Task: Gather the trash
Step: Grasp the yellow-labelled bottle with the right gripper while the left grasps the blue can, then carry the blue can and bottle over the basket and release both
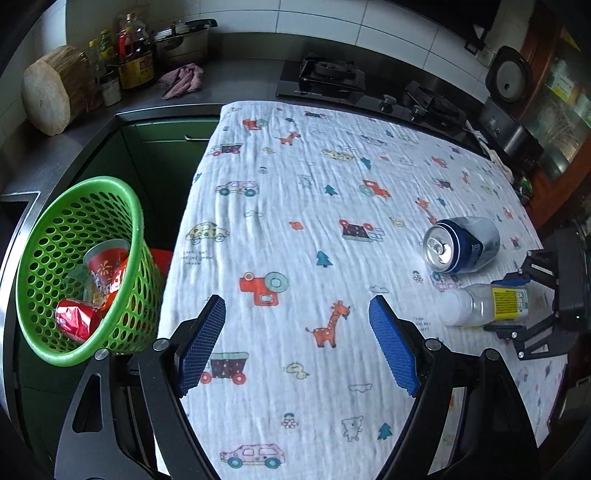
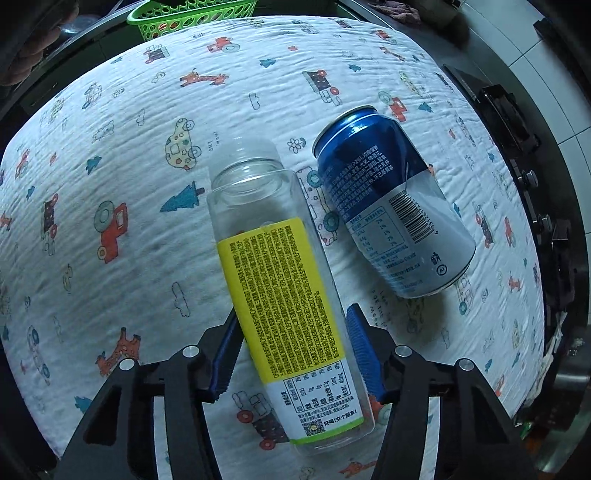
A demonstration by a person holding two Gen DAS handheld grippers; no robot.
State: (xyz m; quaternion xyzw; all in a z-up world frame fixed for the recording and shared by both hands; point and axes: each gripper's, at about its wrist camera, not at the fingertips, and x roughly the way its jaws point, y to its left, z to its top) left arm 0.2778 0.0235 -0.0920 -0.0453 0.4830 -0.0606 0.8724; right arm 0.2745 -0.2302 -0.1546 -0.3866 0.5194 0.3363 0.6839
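Observation:
A clear plastic bottle (image 2: 284, 295) with a yellow label lies on the printed cloth, between the blue pads of my right gripper (image 2: 295, 325); the pads touch its sides. It also shows in the left wrist view (image 1: 484, 304), held by the right gripper (image 1: 517, 302). A blue and silver can (image 2: 391, 210) lies on its side just right of the bottle, also in the left wrist view (image 1: 461, 245). My left gripper (image 1: 295, 325) is open and empty above the cloth. A green basket (image 1: 85, 266) at the left holds red cups and wrappers.
The table cloth (image 1: 314, 221) has cartoon prints. Behind it is a stove (image 1: 332, 79), a pot, bottles (image 1: 135, 55), a rag and a wood block (image 1: 51, 92) on the counter. The basket rim shows at the far side in the right wrist view (image 2: 184, 14).

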